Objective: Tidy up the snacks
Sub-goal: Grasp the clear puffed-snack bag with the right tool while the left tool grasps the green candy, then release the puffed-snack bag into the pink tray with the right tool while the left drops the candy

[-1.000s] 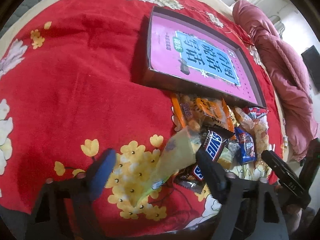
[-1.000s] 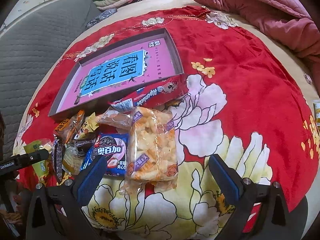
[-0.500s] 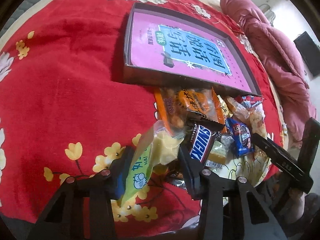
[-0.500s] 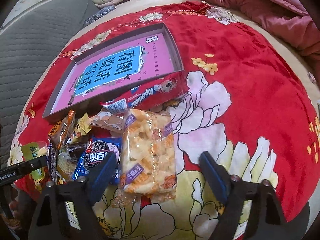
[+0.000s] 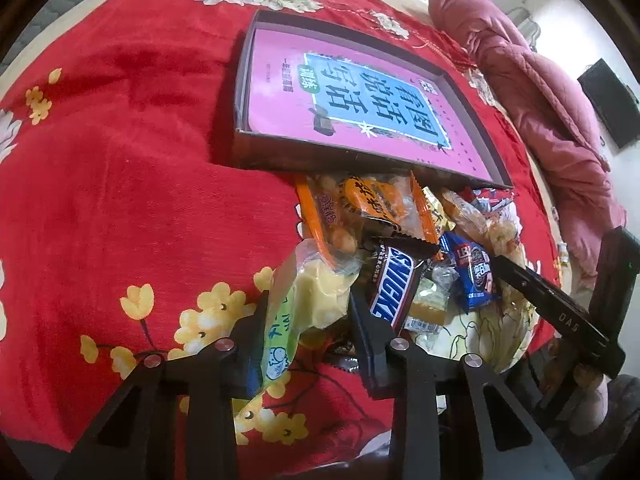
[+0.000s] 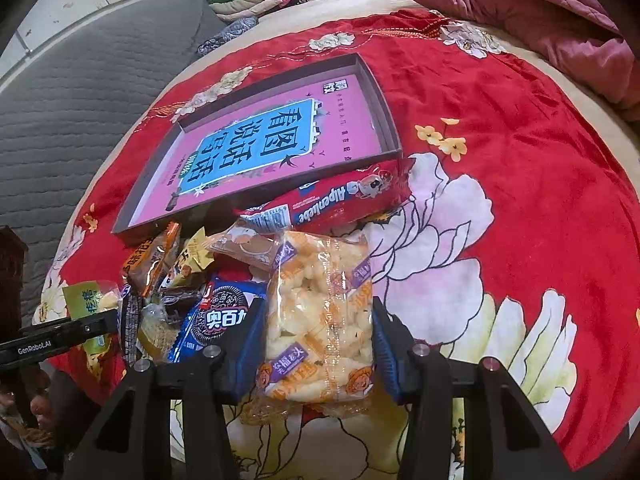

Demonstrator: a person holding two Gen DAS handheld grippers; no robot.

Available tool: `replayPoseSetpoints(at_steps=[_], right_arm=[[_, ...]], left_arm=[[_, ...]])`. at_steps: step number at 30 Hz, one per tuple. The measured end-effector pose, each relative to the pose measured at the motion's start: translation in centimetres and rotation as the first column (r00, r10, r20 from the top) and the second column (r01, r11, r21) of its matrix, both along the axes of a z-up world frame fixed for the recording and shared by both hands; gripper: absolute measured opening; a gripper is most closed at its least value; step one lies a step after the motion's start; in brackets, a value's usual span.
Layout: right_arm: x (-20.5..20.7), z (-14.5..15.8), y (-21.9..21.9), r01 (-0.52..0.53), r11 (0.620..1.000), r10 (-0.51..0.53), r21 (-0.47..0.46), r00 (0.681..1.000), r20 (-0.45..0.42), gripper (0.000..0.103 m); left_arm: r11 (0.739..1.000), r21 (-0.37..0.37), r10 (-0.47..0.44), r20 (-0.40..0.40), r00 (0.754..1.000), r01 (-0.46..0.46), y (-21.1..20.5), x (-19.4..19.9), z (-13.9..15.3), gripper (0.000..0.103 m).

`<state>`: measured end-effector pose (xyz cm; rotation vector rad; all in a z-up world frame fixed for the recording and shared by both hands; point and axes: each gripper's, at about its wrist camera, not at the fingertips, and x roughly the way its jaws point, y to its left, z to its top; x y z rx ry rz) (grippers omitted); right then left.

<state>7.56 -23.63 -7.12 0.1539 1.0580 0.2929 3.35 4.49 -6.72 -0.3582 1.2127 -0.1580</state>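
The left gripper (image 5: 310,316) was seen with jaws narrowed around the green-yellow packet (image 5: 298,308); the right gripper (image 6: 320,336) was clamped on the puffed-snack bag (image 6: 320,320). Ahead of both jaws, the snack pile (image 5: 404,240) was pressed against the near wall of the shallow box (image 5: 320,164). Open red cloth (image 5: 120,160) was left beside the left jaws. The packets underneath were largely hidden.
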Motion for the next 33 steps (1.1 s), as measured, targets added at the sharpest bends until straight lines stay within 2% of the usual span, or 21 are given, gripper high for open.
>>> replayPoseSetpoints(at_steps=[7,17,27,33], right_arm=[[-0.7,1.0,-0.3,0.003,1.0,-0.003,0.004,0.999,0.034,0.049],[-0.9,2.1,-0.1,-0.006,1.0,0.007,-0.015,0.996,0.084,0.049],[-1.1,3.8,0.9,-0.046,0.998,0.055,-0.052,0.983,0.177,0.049],[-0.2,4.4,1.0,-0.041,0.998,0.047,-0.038,0.977,0.207,0.049]], left_arm=[[1.0,-0.012,0.003,0.018,1.0,-0.003,0.6,-0.5,1.1,0.037],[0.999,0.033,0.031,0.099,0.995,-0.035,1.5,-1.1,4.2,0.036],[0.995,0.066,0.062,0.132,0.989,-0.071,1.3,-0.1,5.8,0.036],[0.992,0.073,0.09,0.156,0.984,-0.102,1.3,1.0,6.3,0.036]])
